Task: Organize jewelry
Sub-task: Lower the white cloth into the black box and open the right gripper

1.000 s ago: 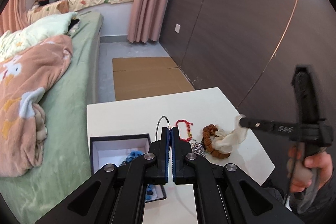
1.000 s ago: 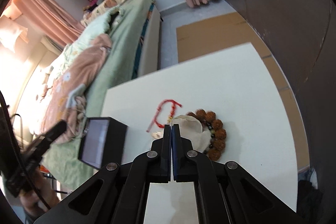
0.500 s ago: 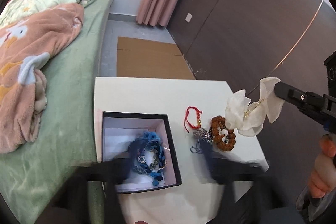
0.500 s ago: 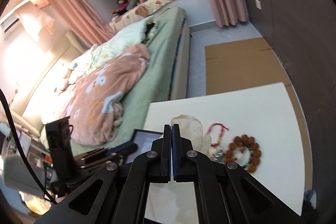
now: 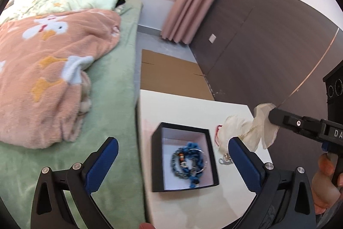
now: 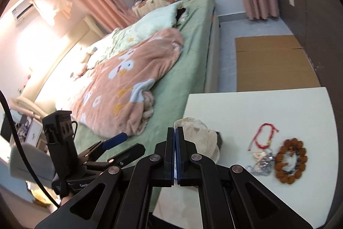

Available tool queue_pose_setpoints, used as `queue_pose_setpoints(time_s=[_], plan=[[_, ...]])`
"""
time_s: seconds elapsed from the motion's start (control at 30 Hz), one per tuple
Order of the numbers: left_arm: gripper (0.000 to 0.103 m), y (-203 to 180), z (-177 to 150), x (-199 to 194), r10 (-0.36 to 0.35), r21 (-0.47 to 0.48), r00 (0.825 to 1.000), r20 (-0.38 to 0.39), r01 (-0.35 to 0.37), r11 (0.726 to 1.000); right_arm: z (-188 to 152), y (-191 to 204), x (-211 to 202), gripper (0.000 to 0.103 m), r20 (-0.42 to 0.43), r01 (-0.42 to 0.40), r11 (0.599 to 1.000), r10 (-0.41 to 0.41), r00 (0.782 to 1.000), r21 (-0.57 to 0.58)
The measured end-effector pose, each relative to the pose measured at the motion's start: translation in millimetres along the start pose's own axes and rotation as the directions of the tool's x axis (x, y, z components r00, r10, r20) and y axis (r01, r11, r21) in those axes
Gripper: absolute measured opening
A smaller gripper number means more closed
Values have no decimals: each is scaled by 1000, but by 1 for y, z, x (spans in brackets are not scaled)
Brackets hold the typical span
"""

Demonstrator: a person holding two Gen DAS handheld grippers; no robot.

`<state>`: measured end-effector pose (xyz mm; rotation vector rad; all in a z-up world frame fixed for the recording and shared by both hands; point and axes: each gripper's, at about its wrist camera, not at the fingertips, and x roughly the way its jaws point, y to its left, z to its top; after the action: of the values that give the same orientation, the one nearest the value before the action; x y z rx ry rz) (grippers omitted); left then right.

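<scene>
Right gripper (image 6: 175, 132) fingers clamp one white pouch (image 5: 248, 132); left gripper (image 5: 171, 149) fingers spread; one box (image 5: 184, 156); three pieces on table (image 6: 235, 104).

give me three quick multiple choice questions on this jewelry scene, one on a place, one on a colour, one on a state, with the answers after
1. Where is the blue bracelet?
A. on the bed
B. in the black box
C. on the cardboard

2. What colour is the cord bracelet on the white table?
A. red
B. green
C. yellow

3. How is the left gripper?
A. shut on a ring
B. shut on the cloth
C. open

Answers:
1 B, it lies on the box's pale lining.
2 A, a red loop beside the brown bead bracelet.
3 C, its blue pads stand wide apart; the right gripper is the one pinching the white cloth pouch.
</scene>
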<state>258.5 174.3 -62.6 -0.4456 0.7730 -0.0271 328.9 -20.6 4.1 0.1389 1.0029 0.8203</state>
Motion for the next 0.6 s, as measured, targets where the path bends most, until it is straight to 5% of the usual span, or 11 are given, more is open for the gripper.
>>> queue_pose_setpoints(time_s=[0.03,0.1,0.6], plan=[[102,3,0,-2,3,-4,1000,4,-3,1000,0,1,4,47,-18,-2,1000,2,1000,3],[102,5,-1,-7,6,-8,1000,11,-6,1000,-4,1,0,84,20,9,1000,-10,1000,9],[103,-38,0,-11,-69,61,997,21,68,996,-49,-83,-79,86,121,140,963,-171,978,229]])
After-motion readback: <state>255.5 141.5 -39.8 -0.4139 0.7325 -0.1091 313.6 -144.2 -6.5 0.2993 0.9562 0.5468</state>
